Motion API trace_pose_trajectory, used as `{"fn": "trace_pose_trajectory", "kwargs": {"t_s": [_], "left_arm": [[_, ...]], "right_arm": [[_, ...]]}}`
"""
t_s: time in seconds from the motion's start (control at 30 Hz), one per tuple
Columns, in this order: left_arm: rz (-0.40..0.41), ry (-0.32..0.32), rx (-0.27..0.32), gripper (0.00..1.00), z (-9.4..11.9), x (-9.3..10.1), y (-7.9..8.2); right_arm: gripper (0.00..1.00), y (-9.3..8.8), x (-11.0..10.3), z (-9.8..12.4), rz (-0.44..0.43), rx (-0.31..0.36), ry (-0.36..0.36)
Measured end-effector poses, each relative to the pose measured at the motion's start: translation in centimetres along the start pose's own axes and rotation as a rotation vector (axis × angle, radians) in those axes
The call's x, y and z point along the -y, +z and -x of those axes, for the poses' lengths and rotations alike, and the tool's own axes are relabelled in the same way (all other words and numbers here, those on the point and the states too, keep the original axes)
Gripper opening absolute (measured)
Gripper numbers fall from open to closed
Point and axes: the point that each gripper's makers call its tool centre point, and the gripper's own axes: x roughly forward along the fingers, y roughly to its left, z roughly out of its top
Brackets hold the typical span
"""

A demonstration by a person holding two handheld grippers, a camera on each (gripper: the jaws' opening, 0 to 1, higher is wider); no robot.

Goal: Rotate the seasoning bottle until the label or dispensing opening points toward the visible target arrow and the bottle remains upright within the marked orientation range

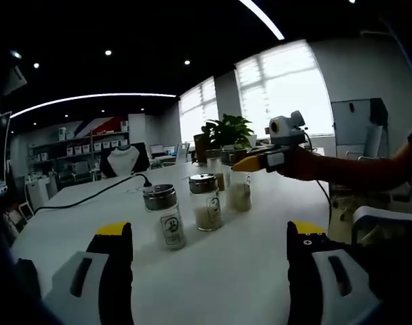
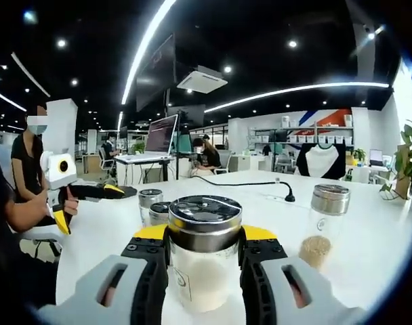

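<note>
In the left gripper view, the left gripper (image 1: 209, 237) is held with its jaws wide apart and nothing between them. Ahead of the jaws, three glass bottles are seen upright on the white table (image 1: 260, 223): a nearly empty one (image 1: 165, 217), one with pale contents (image 1: 206, 202), and the seasoning bottle (image 1: 238, 184), clasped by the right gripper (image 1: 257, 162).

In the right gripper view, the seasoning bottle (image 2: 204, 252) is clamped upright between the right gripper's (image 2: 204, 254) jaws. Another bottle (image 2: 324, 223) stands apart to the right.
</note>
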Motion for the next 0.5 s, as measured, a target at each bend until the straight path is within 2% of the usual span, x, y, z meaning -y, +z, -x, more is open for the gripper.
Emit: {"fn": "trace_pose_trajectory", "kwargs": {"t_s": [0.23,0.33,0.5], "left_arm": [[0.003,-0.002,0.000,1.00,0.00,0.07,0.02],[0.034,-0.026,0.008,1.00,0.00,0.49,0.14],[0.039,-0.018,0.020,1.00,0.13,0.22,0.45]], "right_arm": [[0.38,-0.09,-0.16,0.04,-0.007,0.005,0.017],[0.38,-0.14,0.06,0.13,-0.007,0.012,0.011],[0.38,-0.17,-0.09,0.36,-0.014,0.028,0.022]]}}
